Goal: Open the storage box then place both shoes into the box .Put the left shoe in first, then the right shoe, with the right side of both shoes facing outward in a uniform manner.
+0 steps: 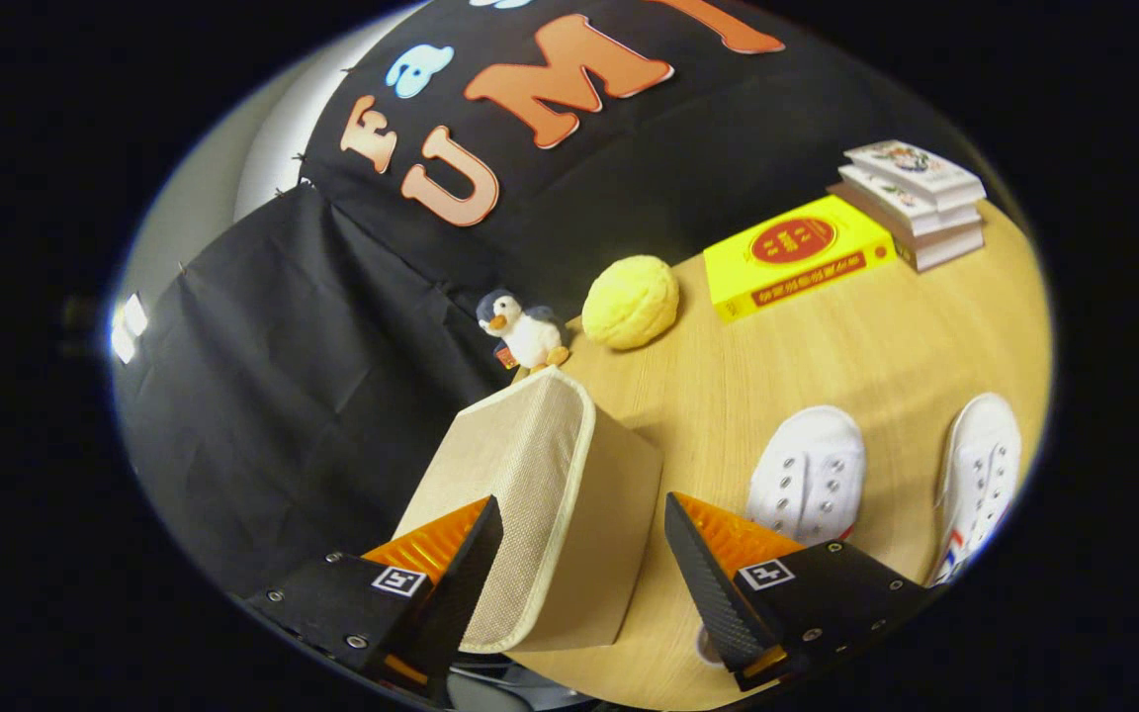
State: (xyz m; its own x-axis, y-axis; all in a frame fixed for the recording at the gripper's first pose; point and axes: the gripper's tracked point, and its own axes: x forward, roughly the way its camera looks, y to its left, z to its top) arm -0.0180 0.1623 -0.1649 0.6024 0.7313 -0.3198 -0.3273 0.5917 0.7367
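Note:
A beige fabric storage box with a pale trim stands on the wooden table, its lid down. My gripper is open, and the near edge of the box lies between its fingers, touching neither that I can tell. Two white lace-up shoes lie to the right of the box: one just beyond the right finger, the other further right with a red and blue mark on its side.
Beyond the box sit a small penguin plush and a yellow bun-shaped toy. A yellow book and a stack of white books lie at the far right. Black cloth hangs to the left of the table.

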